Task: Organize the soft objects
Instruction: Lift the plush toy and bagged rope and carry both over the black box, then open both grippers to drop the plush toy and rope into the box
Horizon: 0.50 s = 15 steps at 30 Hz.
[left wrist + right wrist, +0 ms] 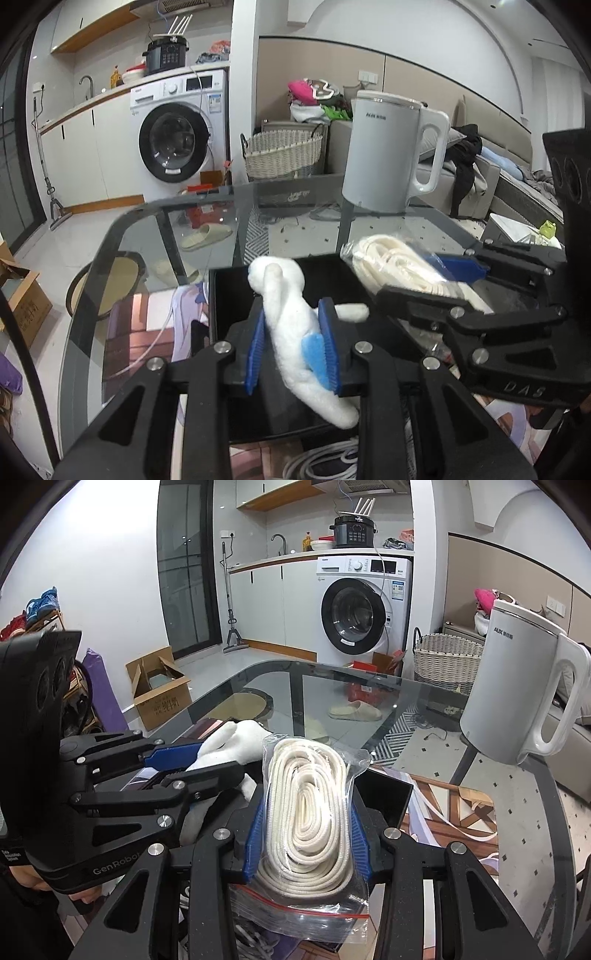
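- The white plush toy (295, 332) is held around its body by the left tongs (293, 341), closed on it, directly above the black tray (236, 295).
- The bagged white cord (306, 812) is clamped by the right tongs (304, 834), just beside the toy and above the far-right part of the same tray (388, 794).
- The step in hand is judged to be the placing of both soft things into the tray, which lies on the glass worktop (147, 236).
- Each thing should be lowered until it rests on the tray floor before the blue pads (328, 343) are opened, so that nothing is dropped.
- The two tongs are near each other; they should be opened one after the other, so that a collision is avoided.
- The white kettle (384, 151) behind the tray should not be touched.
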Tool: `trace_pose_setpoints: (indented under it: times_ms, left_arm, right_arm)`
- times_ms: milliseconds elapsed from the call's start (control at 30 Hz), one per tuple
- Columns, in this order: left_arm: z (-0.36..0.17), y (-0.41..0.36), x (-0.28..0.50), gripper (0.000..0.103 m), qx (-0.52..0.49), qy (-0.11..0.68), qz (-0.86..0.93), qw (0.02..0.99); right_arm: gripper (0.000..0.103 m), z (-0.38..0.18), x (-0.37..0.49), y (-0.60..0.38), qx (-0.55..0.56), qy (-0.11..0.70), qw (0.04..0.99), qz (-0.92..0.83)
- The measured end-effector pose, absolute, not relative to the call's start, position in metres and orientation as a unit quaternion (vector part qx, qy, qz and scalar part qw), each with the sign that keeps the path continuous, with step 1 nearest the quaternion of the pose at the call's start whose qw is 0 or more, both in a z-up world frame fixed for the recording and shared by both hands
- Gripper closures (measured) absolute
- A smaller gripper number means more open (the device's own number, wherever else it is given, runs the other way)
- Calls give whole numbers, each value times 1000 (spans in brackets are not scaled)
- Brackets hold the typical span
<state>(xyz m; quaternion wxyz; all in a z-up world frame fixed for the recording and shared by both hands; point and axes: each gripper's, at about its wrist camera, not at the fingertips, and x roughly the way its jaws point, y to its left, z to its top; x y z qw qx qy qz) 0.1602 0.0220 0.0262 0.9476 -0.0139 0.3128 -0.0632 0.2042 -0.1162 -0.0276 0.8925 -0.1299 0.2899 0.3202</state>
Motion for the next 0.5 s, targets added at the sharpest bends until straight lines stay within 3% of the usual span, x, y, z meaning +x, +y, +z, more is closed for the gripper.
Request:
trace_pose_setpoints:
  times_ms: [200, 267, 400, 500]
  left_arm:
    - [21, 23, 159, 71, -7, 329, -57, 942]
    - [19, 17, 157, 70, 9, 337, -57, 940]
    - [20, 13, 152, 68, 12, 344, -48, 938]
    - [20, 12, 149, 66, 7, 350, -39, 936]
  right_arm:
    - [49, -33, 203, -117, -148, 289, 895, 306]
    - [40, -33, 204, -120, -148, 293, 895, 302]
    - [37, -33, 201, -123, -147, 293, 893, 309]
    - [26, -32, 195, -127, -150, 288, 893, 310]
